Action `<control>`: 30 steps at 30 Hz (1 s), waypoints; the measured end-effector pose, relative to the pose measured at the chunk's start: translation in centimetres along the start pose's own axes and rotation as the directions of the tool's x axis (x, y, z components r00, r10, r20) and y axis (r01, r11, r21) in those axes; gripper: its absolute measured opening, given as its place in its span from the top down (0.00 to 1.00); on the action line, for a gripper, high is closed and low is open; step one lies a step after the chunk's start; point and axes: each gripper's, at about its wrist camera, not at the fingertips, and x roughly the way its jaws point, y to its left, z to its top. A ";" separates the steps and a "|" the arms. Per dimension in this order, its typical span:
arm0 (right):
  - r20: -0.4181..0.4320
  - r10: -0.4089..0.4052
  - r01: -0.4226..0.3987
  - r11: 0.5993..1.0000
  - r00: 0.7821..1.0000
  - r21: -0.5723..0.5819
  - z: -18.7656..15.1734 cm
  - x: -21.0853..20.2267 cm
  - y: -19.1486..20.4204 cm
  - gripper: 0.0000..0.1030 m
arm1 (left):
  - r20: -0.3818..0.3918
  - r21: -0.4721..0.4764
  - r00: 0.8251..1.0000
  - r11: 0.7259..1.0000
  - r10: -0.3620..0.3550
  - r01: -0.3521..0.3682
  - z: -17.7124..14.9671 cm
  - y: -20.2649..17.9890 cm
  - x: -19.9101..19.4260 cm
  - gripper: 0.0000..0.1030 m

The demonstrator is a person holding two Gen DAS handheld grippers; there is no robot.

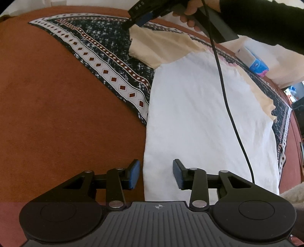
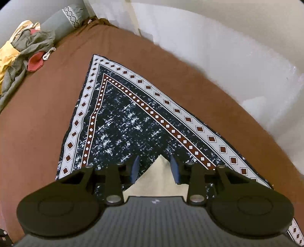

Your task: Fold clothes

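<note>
A white garment with cream sleeves (image 1: 205, 117) lies flat on a dark patterned cloth (image 1: 106, 57) spread over a rust-brown bed (image 1: 57, 106). My left gripper (image 1: 156, 175) is open, its jaws either side of the garment's near left edge. My right gripper (image 1: 133, 22) is at the far cream sleeve (image 1: 161, 49), at its tip. In the right wrist view my right gripper (image 2: 154, 168) is open with the cream sleeve corner (image 2: 159, 178) between its fingers, over the patterned cloth (image 2: 121, 121).
A pile of grey, yellow and red clothes (image 2: 22, 49) lies at the bed's far left beside a grey bolster (image 2: 62, 17). A white wall (image 2: 228, 47) borders the bed. A blue and white packet (image 1: 254, 62) lies beyond the garment. A black cable (image 1: 228, 106) hangs across it.
</note>
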 end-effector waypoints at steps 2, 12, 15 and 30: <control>-0.007 -0.004 0.004 1.000 1.000 0.006 0.0 0.1 -0.1 0.82 | -0.007 -0.009 1.000 1.000 0.012 -0.012 0.0 0.1 0.2 0.84; 0.054 0.011 -0.016 0.997 0.998 0.078 -0.2 -2.6 -1.3 0.95 | 0.078 0.053 0.997 0.999 -0.006 0.002 0.4 -2.0 -2.1 1.00; 0.095 0.026 -0.036 0.994 0.995 0.103 -0.4 -4.4 -1.8 0.95 | 0.101 0.076 0.994 0.997 -0.039 0.031 0.7 -3.3 -2.9 1.00; 0.287 -0.033 -0.062 0.947 0.957 0.316 -10.5 -15.3 -8.0 0.95 | 0.095 0.248 0.985 0.962 -0.142 0.115 -0.1 -12.8 -3.6 1.00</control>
